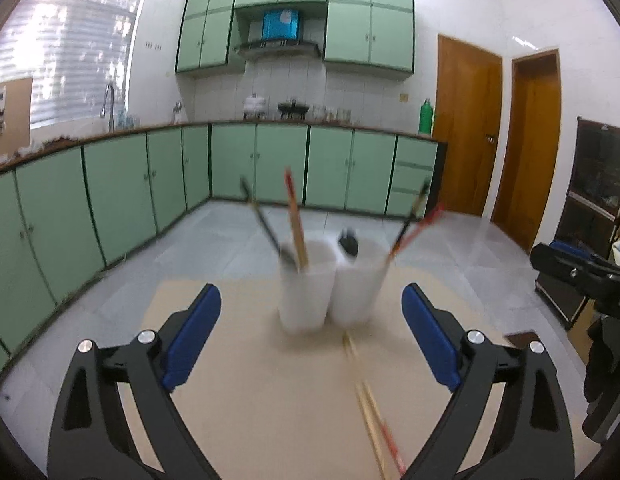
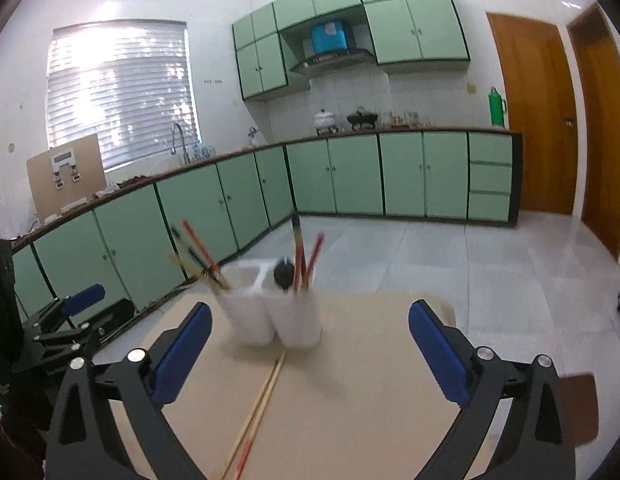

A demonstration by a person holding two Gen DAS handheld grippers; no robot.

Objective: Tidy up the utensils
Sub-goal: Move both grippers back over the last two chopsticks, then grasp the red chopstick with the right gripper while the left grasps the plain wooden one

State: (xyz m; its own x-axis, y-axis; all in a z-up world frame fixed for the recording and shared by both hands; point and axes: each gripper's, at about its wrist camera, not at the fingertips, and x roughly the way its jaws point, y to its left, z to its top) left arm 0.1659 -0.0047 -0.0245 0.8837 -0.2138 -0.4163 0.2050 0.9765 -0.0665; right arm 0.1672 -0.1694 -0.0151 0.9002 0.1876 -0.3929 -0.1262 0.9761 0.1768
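Spreading both grippers' jaws wide and empty, beige tabletop [image 1: 250,420], green cabinets [image 2: 402,176], grey tiled floor [image 2: 490,264].

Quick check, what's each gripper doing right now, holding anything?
Left gripper: open wide, nothing between its fingers.
Right gripper: open wide, empty too; the chopsticks lie loose on the table.
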